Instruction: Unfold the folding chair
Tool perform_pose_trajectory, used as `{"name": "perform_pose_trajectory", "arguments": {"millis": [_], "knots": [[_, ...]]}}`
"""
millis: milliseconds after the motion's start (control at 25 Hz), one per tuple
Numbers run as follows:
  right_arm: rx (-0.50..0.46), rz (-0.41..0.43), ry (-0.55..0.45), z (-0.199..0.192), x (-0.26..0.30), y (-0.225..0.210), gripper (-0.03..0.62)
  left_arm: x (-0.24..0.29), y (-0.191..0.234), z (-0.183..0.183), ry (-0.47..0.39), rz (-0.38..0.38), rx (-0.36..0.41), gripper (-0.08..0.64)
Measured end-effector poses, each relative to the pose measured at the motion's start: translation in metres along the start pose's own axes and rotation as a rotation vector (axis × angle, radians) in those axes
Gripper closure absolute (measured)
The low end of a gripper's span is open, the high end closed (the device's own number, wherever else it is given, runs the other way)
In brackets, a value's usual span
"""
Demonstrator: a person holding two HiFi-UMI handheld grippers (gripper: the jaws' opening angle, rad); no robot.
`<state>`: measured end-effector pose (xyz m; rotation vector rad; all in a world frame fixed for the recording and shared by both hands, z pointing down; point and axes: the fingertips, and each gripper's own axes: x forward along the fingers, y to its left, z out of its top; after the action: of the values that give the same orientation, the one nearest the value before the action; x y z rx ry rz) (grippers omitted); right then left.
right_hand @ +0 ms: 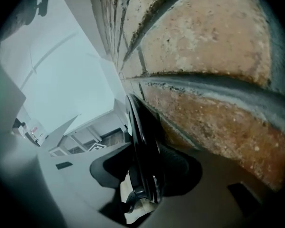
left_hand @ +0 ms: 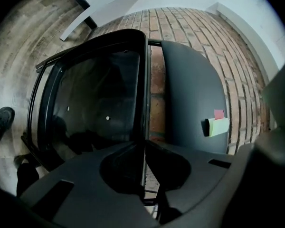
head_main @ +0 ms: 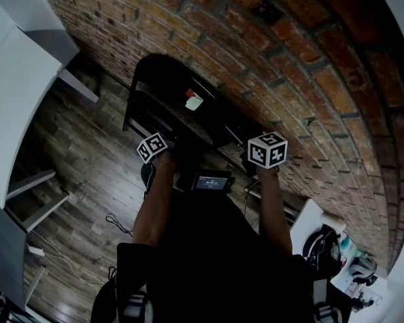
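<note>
Folding chair (head_main: 163,89) stands folded up on the wooden floor (head_main: 87,160), leaning against the brick wall (head_main: 269,66). The left claw (left_hand: 143,151) is closed tight on a thin black edge of it. That edge looks like the seat's side rail (left_hand: 143,80), though it's dark there. The right claw (right_hand: 145,175) is clamped on the chair's other edge, right beside the bricks. 2 sticky notes (left_hand: 217,123), red and green, cling to the backrest (left_hand: 194,80).
</note>
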<state>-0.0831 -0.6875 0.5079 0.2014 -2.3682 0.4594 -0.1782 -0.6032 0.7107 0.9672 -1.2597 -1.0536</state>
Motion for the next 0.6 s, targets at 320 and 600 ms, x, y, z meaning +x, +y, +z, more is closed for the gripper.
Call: {"name": "perform_pose_trajectory", "arguments": {"millis": [320,600], "knots": [[-0.147,-0.019,0.048,0.013,0.012,0.005,0.431,-0.02,0.002,-0.002,0.011,-0.033,0.007,0.518],[-0.263,0.105,0.128,0.002,0.003,0.043,0.433,-0.037,0.003,-0.005,0.031,-0.03,0.029,0.517]]}}
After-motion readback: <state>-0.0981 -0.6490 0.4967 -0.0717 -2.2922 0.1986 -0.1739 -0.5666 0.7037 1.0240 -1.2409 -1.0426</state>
